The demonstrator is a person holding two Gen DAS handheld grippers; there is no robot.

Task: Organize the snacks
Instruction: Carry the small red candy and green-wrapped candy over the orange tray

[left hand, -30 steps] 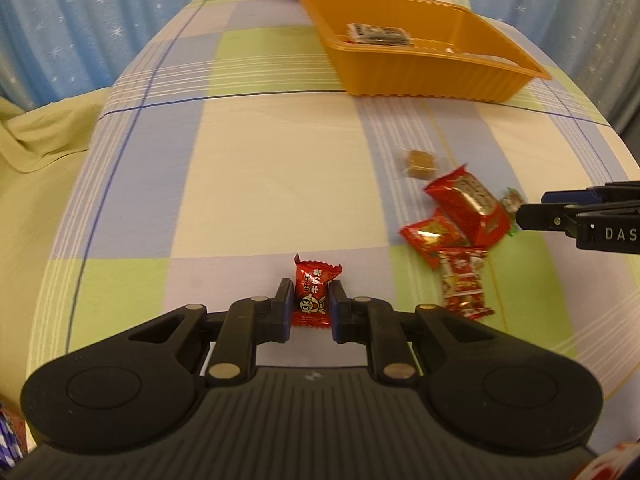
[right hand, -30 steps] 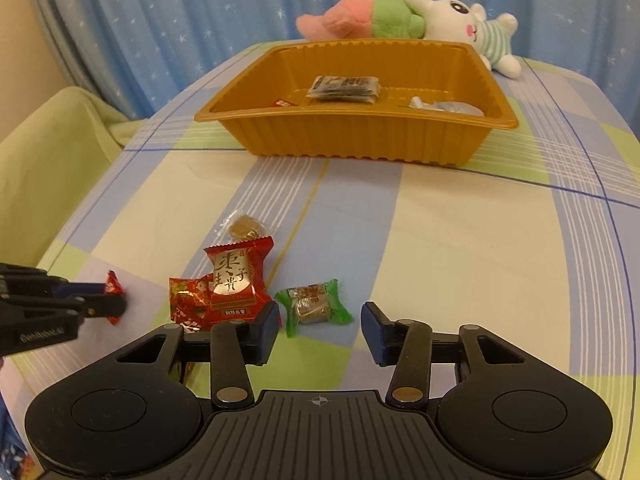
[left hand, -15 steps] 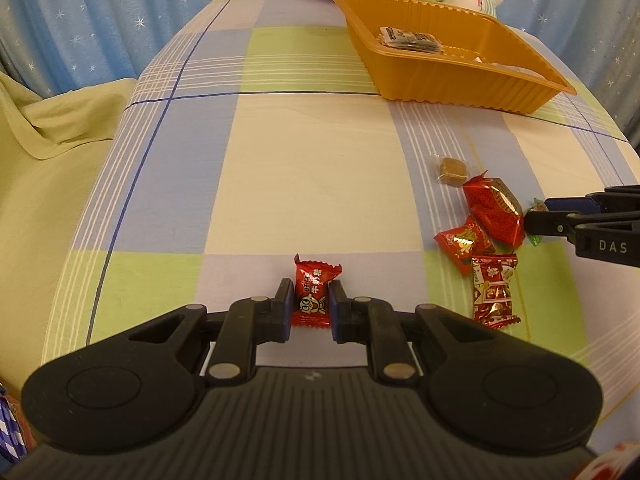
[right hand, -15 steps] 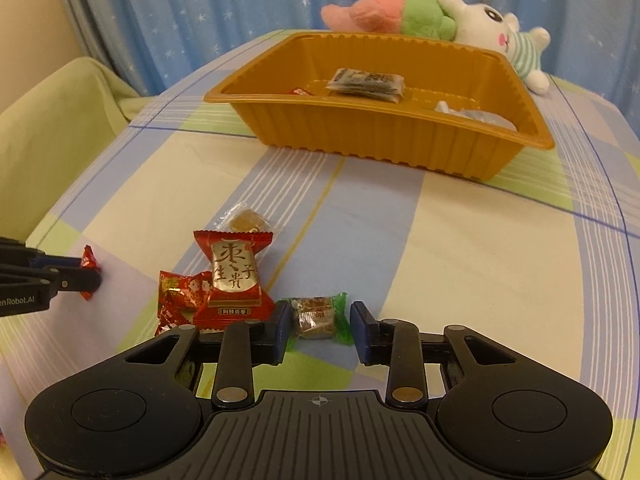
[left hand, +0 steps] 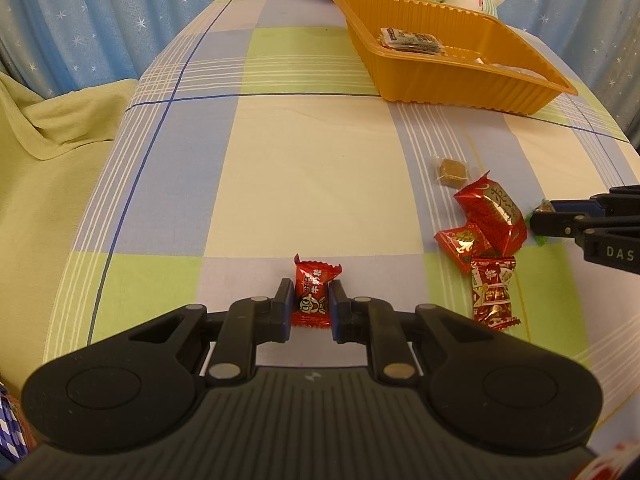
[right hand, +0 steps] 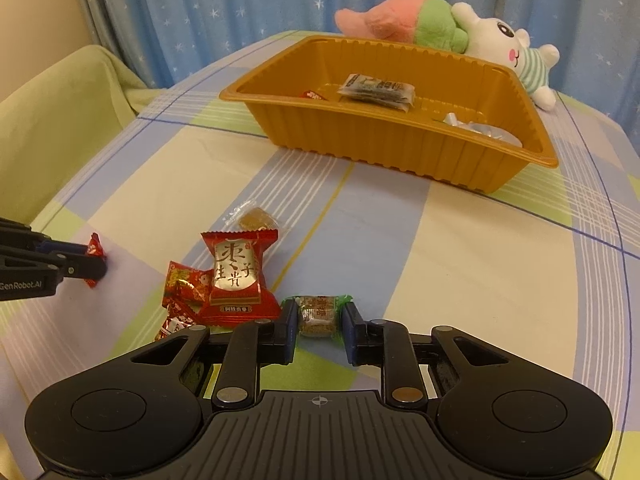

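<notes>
My left gripper (left hand: 310,305) is shut on a small red candy (left hand: 313,294) just above the checked tablecloth. My right gripper (right hand: 319,319) is shut on a green-wrapped brown candy (right hand: 317,314). An orange tray (right hand: 400,148) stands at the back with a dark packet (right hand: 376,91), a small red candy (right hand: 314,95) and a clear wrapper (right hand: 476,128) in it. On the cloth lie a large red packet (right hand: 237,276), smaller red candies (right hand: 185,285) and a clear-wrapped brown cube (right hand: 254,219). The left gripper shows in the right wrist view (right hand: 94,266).
A pink-green plush (right hand: 400,20) and a white bunny plush (right hand: 508,48) lie behind the tray. A green-covered chair (left hand: 44,152) stands left of the table. Blue star curtains hang behind.
My right gripper moved forward over the green candy and closed on it. My left gripper stayed shut on the red candy and shifted left, farther from the tray.
</notes>
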